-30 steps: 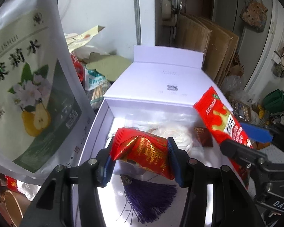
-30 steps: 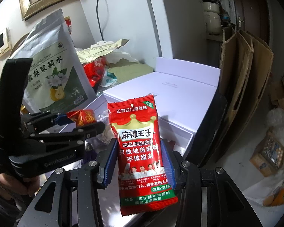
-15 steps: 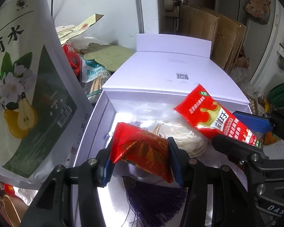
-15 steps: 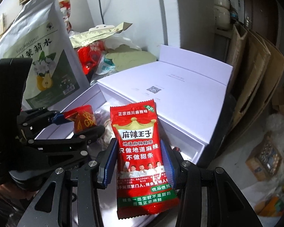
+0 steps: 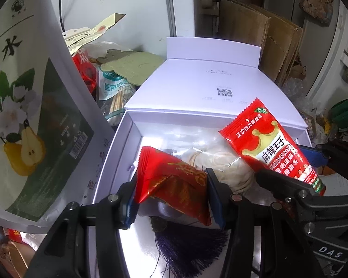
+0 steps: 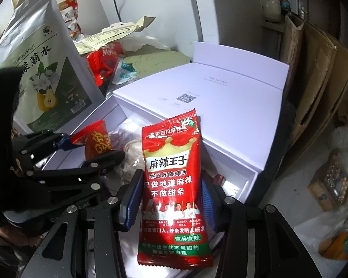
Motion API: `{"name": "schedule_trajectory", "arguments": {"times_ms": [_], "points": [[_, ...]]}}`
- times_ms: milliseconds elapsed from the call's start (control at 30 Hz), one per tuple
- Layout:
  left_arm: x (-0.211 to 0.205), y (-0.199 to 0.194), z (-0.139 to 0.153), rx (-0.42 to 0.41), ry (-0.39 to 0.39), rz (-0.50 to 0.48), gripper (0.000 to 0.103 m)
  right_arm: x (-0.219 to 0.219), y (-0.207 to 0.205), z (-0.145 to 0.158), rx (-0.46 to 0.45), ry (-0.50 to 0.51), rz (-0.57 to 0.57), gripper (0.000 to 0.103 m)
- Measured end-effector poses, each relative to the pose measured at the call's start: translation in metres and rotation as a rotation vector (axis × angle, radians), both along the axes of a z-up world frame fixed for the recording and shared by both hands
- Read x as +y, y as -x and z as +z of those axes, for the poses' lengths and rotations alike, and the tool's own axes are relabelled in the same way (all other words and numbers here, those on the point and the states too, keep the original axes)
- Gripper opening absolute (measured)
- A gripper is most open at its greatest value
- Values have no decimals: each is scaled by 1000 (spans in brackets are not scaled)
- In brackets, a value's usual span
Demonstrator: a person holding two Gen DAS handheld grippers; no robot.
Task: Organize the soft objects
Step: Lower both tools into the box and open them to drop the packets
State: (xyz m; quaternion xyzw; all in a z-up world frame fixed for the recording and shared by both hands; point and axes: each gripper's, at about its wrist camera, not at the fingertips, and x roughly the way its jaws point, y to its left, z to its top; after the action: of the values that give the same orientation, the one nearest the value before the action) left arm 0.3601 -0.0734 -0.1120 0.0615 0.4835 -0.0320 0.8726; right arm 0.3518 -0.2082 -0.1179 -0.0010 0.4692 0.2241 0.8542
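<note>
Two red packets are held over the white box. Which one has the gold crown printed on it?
The long flat packet in the right gripper. The left gripper holds a shorter, crumpled red packet with gold lettering only, no crown.

Left gripper (image 5: 171, 194), its blue-padded jaws clamped on a red gold-printed packet (image 5: 174, 183), is held low and level, pointing forward. Right gripper (image 6: 167, 201), just beside it on the right, pinches a long red snack packet (image 6: 174, 185) upright. The two tools angle slightly toward each other.
</note>
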Motion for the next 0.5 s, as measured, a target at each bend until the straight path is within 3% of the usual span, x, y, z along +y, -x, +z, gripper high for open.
{"name": "schedule_trajectory", "arguments": {"times_ms": [233,500], "points": [[7,0,13,7,-20,54,53,-5,5,16,-29,2,-26,51],[13,19,44,-40,-24,89,53,-4,21,43,-90,33,-34,56]]}}
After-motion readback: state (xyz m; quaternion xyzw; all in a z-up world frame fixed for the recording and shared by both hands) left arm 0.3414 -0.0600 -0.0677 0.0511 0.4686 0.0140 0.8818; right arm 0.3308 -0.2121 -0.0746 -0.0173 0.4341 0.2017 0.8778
